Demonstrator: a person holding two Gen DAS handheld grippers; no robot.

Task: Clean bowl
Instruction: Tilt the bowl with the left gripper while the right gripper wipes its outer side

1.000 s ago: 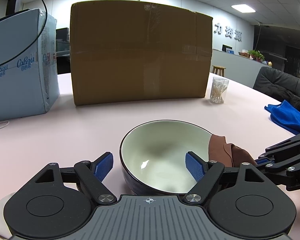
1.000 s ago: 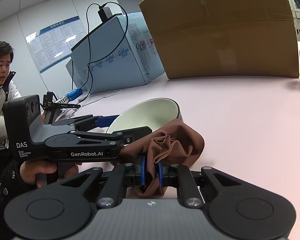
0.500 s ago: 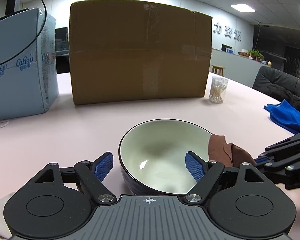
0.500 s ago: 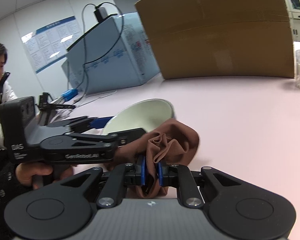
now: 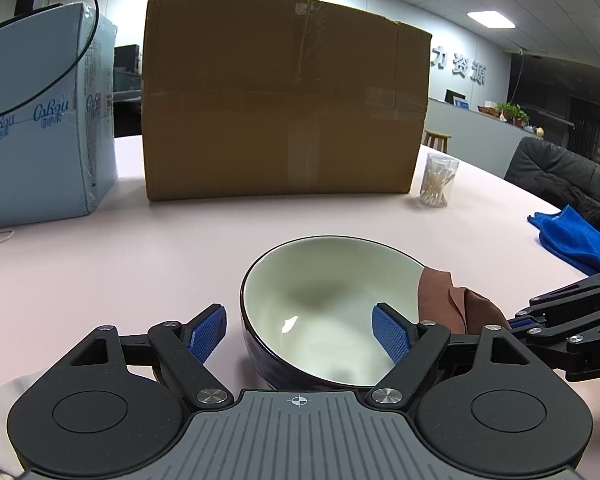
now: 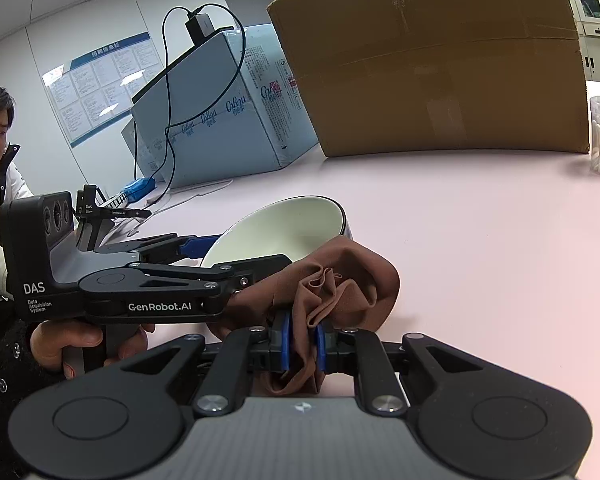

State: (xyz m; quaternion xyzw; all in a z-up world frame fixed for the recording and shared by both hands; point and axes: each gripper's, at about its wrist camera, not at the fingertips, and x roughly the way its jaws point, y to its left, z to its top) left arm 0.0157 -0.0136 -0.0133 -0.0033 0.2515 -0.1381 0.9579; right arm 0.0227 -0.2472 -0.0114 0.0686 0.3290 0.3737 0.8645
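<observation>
Bowl [image 5: 332,308] – cream inside, dark outside; cloth [image 6: 340,280] brown; table [image 5: 100,272] pale pink.

A round bowl [image 5: 332,312], cream-white inside with a dark rim and dark outer wall, sits upright on a pale pink table [image 5: 140,272]. A crumpled brown cloth [image 6: 340,280] lies bunched against the bowl's right side, touching its rim.

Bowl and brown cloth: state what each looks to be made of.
Bowl: probably glazed ceramic. It has a glossy cream inside with a sharp light glint, a dark shiny outside and a thin rigid rim.

Brown cloth: a thin, soft woven or knit fabric with a matte finish. It bunches into small folds where the right gripper's fingers pinch it. The fibre cannot be told.
</observation>
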